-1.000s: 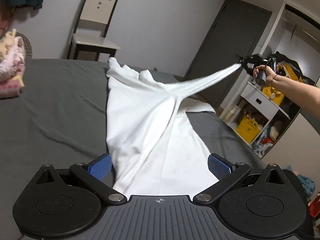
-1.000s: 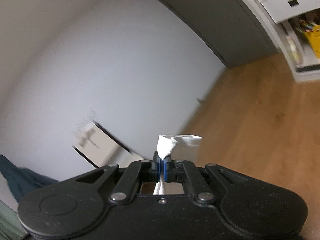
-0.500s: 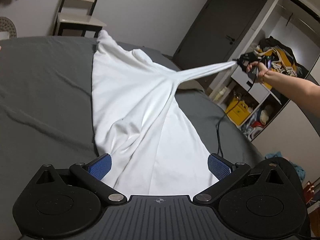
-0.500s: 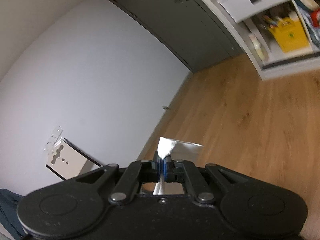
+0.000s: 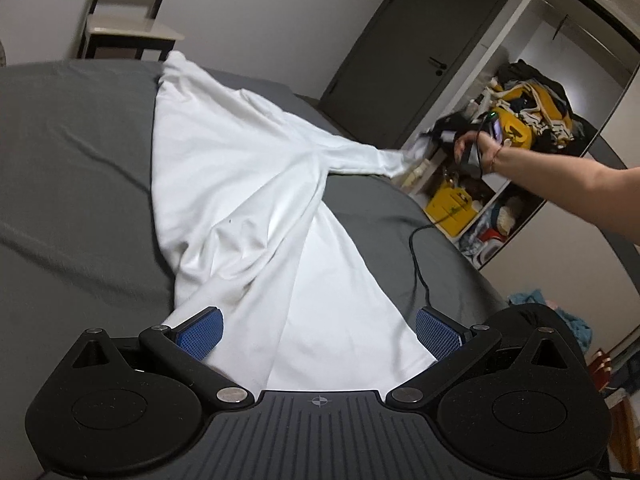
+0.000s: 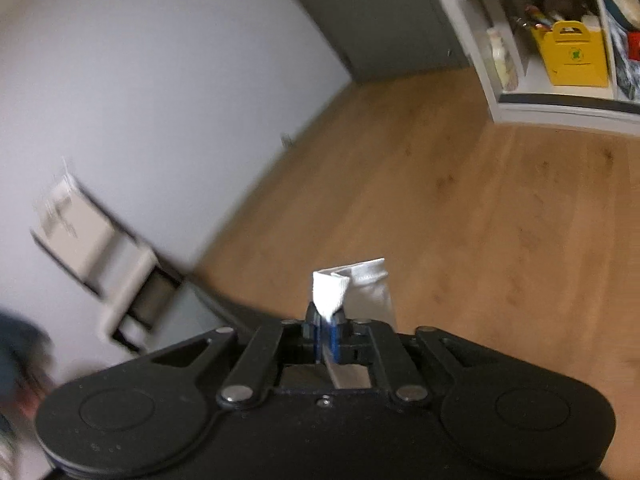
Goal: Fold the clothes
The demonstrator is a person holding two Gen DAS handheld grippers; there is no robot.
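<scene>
Your right hand-held gripper point(image 6: 328, 330) has dropped lower since a moment ago, so the sleeve point(image 5: 360, 158) it pinches now sags toward the bed point(image 5: 72, 152) instead of stretching taut. Its blue pads are pressed together on the white cuff point(image 6: 329, 294). Your left hand-held gripper point(image 5: 319, 334) is spread wide over the hem of the white shirt point(image 5: 240, 184), which lies across the grey bed.

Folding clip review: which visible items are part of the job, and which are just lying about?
In the job:
white long-sleeved shirt
right gripper, clamping the sleeve cuff
left gripper, open
grey bed sheet

Lying about:
yellow box
black cable
white chair
</scene>
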